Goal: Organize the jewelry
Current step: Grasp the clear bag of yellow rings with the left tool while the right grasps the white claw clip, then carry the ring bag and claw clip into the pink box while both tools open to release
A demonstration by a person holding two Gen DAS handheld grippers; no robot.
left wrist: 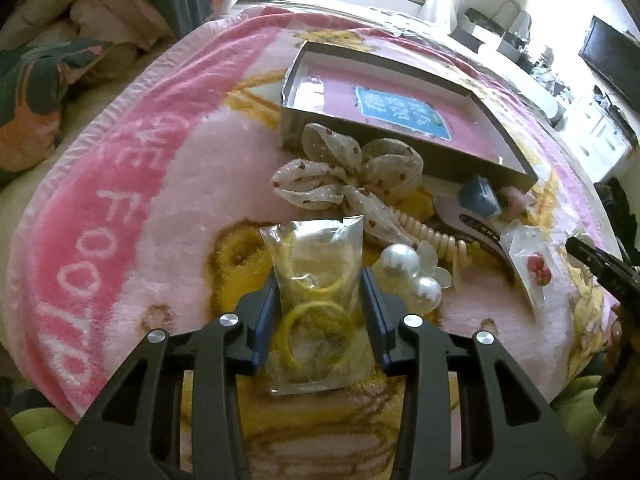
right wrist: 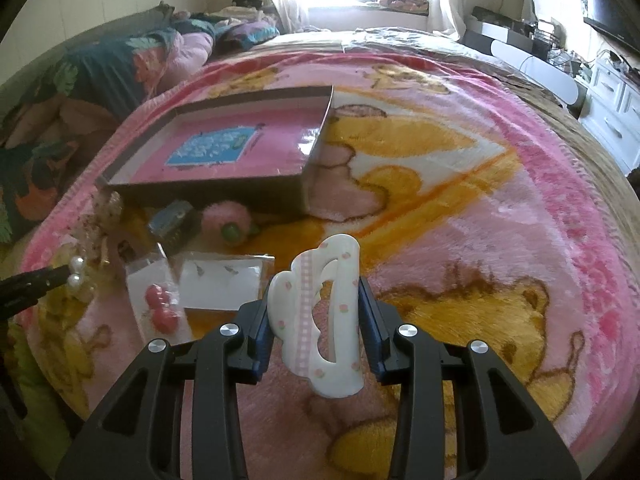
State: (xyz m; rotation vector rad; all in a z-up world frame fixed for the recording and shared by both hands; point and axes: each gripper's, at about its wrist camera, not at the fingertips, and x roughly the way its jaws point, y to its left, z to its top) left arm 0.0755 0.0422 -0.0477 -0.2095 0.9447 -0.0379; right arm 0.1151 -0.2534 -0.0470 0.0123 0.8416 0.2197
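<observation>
Pink blanket (right wrist: 500, 240), left gripper (left wrist: 320, 280) apparently clamping bagged yellow rings (left wrist: 318, 304) (low), right gripper (right wrist: 314, 292) pinching white clip (right wrist: 316, 320).

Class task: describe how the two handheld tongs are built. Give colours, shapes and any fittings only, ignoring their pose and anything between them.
The left tongs and right tongs look identical: matte black angular linkage arms with triangular cut-outs, four round silver pivot bolts across the top, and flat dark-blue fingers at the tips. No cables, markings or sleeves are visible in either wrist view.

A pink blanket (right wrist: 500, 240) (bear-printed) carries an open box (right wrist: 224, 148) and scattered accessories (left wrist: 360, 184).
</observation>
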